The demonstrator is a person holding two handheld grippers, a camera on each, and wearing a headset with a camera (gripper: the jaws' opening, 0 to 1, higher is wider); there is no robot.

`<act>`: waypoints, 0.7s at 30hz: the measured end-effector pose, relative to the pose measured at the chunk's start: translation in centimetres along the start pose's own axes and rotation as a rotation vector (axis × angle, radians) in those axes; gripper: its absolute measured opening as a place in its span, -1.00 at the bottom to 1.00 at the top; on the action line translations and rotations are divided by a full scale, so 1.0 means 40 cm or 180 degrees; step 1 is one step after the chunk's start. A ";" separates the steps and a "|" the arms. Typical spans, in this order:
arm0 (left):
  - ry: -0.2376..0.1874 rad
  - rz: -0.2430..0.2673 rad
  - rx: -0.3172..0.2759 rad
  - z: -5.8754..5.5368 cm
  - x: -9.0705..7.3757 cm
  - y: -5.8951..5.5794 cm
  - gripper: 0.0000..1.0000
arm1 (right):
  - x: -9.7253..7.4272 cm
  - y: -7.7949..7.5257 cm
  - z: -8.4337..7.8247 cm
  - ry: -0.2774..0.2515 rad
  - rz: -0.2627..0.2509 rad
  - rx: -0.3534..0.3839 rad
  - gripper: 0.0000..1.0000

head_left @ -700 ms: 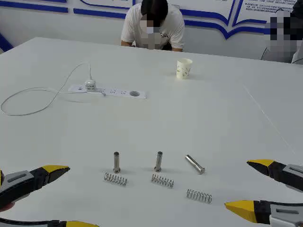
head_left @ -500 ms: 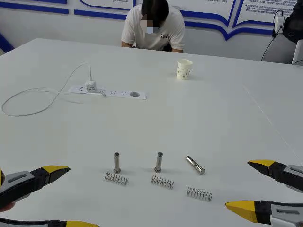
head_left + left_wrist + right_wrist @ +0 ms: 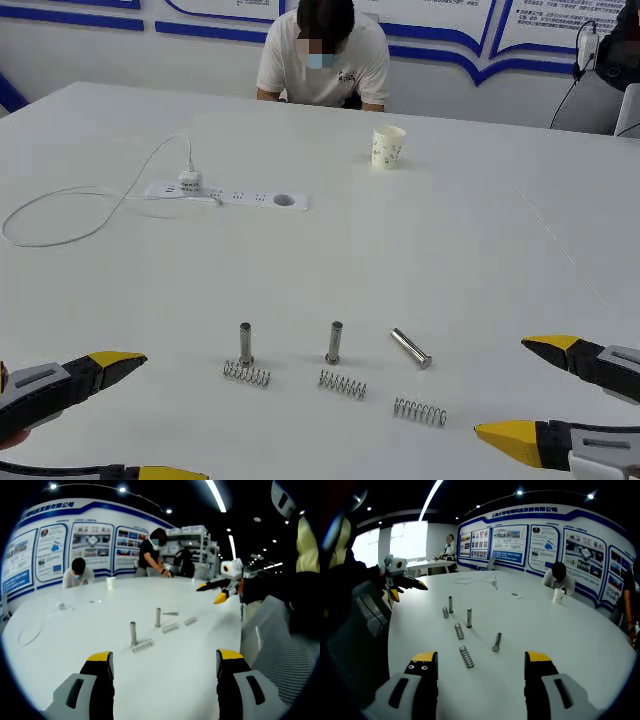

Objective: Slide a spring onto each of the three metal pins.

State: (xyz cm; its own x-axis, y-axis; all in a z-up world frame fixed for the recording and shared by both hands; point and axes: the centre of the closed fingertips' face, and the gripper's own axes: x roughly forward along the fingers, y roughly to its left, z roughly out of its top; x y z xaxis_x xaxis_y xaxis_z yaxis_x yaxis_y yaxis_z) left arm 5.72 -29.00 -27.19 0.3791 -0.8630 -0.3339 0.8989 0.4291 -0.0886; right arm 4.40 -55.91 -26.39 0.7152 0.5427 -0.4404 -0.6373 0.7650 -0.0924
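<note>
Left gripper [image 3: 175, 415]: wide open and empty, touching nothing! It hung over the white table [image 3: 470, 250] at 7 o'clock in the head view, yellow tips aimed toward 3 o'clock.
Right gripper [image 3: 500, 388]: wide open too, nothing held. It was poised at 4 o'clock with its tips aimed toward 9 o'clock, near the right spring [image 3: 420, 411] but not touching it.
Arm pose: in the left gripper view the right gripper came in at 2 o'clock on a dark sleeve [image 3: 270, 587]. In the right gripper view the left gripper came in at 10 o'clock, level over the table edge.
Left pin [image 3: 245, 343]: upright on its head, at 6 o'clock, between the two grippers.
Middle pin [image 3: 335, 342]: upright as well, beside the left pin toward 3 o'clock.
Right pin [image 3: 410, 347]: down on its side, head toward 4 o'clock.
Left spring [image 3: 246, 374]: flat on the table, just beside the left pin's base.
Middle spring [image 3: 342, 384]: flat, just beside the middle pin's base.
Right spring: flat, near the fallen pin but apart from it.
Writing: the wall boards [image 3: 545, 540] carried text too small to read. The paper cup [image 3: 388, 146] at 12 o'clock bore a print I could not make out.
Power strip [image 3: 240, 196]: at 10 o'clock, its white cable [image 3: 60, 215] looping toward 9 o'clock.
</note>
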 end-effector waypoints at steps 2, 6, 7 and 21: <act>0.0000 -0.0004 0.0007 0.000 0.000 -0.001 0.71 | 0.000 -0.001 0.000 0.0000 -0.0005 0.0008 0.43; -0.0003 -0.0002 0.0005 0.001 0.000 -0.001 0.71 | 0.000 -0.002 -0.003 0.0009 -0.0008 0.0020 0.42; -0.0004 -0.0003 0.0004 0.001 0.000 -0.001 0.71 | 0.000 -0.002 -0.003 0.0011 -0.0008 0.0027 0.41; -0.0009 0.0007 -0.0004 0.004 0.001 0.003 0.70 | 0.027 -0.025 0.014 0.0055 -0.0046 0.0074 0.27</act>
State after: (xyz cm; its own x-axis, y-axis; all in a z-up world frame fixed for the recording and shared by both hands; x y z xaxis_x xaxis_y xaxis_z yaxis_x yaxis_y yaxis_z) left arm 5.87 -29.01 -27.07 0.3816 -0.8628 -0.3315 0.8978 0.4313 -0.0890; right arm 5.96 -55.89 -26.27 0.7192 0.5255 -0.4545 -0.6199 0.7808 -0.0781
